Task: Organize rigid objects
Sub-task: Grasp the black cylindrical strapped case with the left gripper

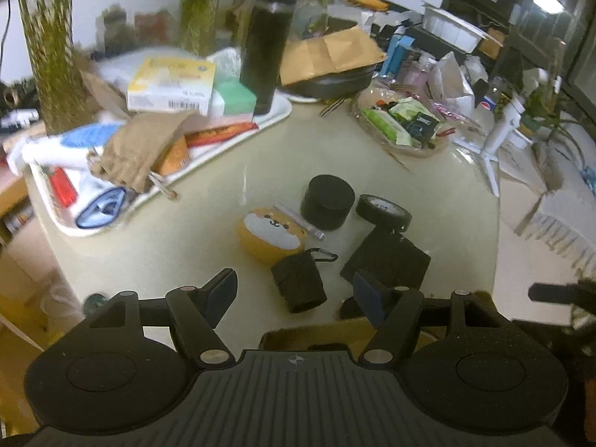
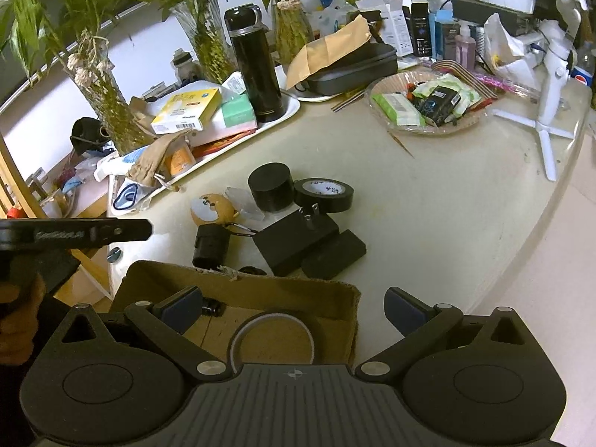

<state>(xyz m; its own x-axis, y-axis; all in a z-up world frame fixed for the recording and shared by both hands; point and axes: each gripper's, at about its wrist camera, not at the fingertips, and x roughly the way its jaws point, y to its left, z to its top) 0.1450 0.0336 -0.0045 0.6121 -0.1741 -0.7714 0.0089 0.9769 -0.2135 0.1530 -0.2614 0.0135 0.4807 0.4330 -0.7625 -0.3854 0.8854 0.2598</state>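
Black pouch (image 1: 300,285) on table (image 1: 186,231) just beyond spread, empty left tool (image 1: 294,288); right tool (image 2: 294,307) likewise spread.

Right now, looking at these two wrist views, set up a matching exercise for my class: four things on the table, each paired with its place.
Things:
1. black flask
2. tape roll
3. dog-face case
4. white ring

Places:
A. inside the cardboard box
B. upright on the white tray
C. right of the black cylinder
D. left of the black cylinder

Pairs: 1-B, 2-C, 3-D, 4-A
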